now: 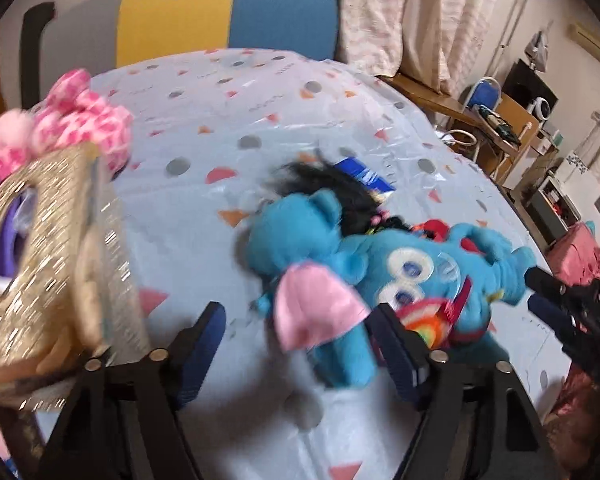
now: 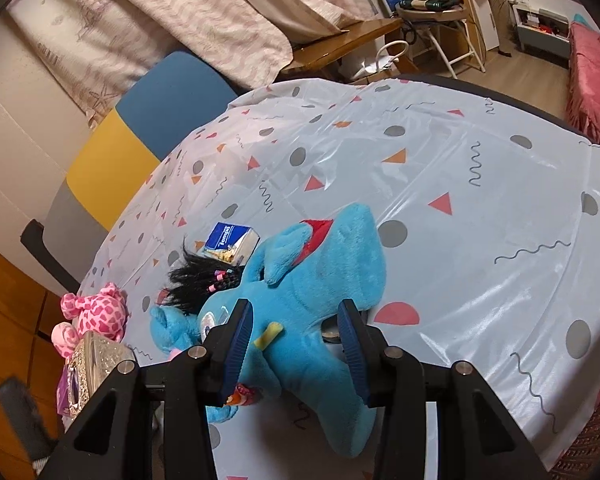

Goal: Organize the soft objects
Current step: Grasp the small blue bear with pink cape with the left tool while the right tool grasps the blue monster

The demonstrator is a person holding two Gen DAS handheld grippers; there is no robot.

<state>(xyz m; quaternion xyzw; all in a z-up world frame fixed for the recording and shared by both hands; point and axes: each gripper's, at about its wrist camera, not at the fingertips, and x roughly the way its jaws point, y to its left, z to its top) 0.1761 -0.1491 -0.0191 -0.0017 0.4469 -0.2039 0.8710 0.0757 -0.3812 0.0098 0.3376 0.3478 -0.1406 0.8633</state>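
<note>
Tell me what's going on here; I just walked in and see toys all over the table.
A person with a handheld gripper in each hand is sorting soft toys on a patterned tablecloth. The right gripper straddles the blue plush toy, its fingers on either side of the body; a firm clamp isn't clear. The left gripper is open near the same toy's pink ear. A pink spotted plush sits by a glittery gold box, with a tissue pack beyond a black-haired doll.
</note>
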